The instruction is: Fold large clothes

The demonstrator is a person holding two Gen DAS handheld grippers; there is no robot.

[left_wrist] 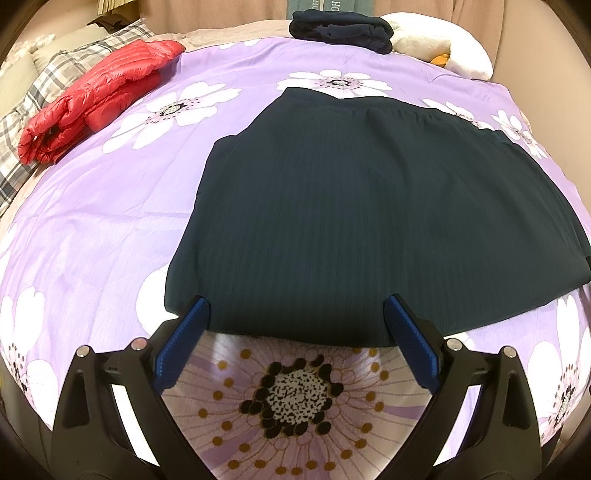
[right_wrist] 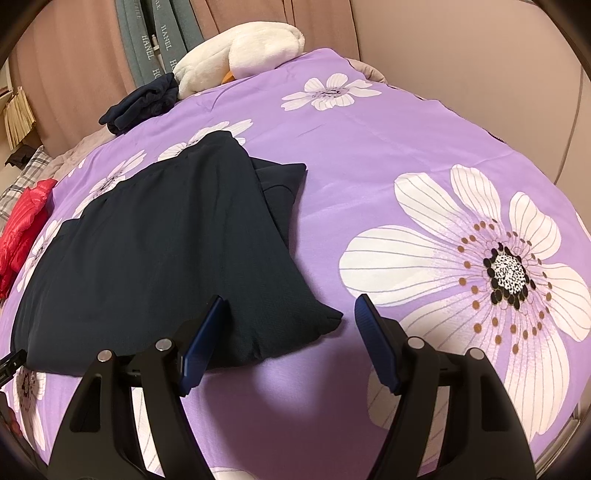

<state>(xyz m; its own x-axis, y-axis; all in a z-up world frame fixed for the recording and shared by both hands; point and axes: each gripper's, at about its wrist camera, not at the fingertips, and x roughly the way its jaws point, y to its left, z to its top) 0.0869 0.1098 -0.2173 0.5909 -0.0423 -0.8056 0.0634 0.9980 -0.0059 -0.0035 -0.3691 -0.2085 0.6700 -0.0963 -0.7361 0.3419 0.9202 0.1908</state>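
Observation:
A large dark teal ribbed garment (left_wrist: 369,214) lies flat, partly folded, on the purple flowered bedspread (left_wrist: 110,229). My left gripper (left_wrist: 297,301) hovers over the garment's near hem, its blue pads wide apart and gripping nothing. In the right wrist view the same garment (right_wrist: 155,251) fills the left half, with a folded layer sticking out at its far right side. My right gripper (right_wrist: 290,301) stands open over the garment's near right corner; its left pad (right_wrist: 203,343) is above the cloth, its right pad over bare bedspread (right_wrist: 369,177).
A folded red puffer jacket (left_wrist: 92,96) lies at the far left by plaid pillows (left_wrist: 48,77). A folded navy garment (left_wrist: 341,29) and a white plush toy (left_wrist: 439,48) sit at the bed's far edge. Curtains hang behind.

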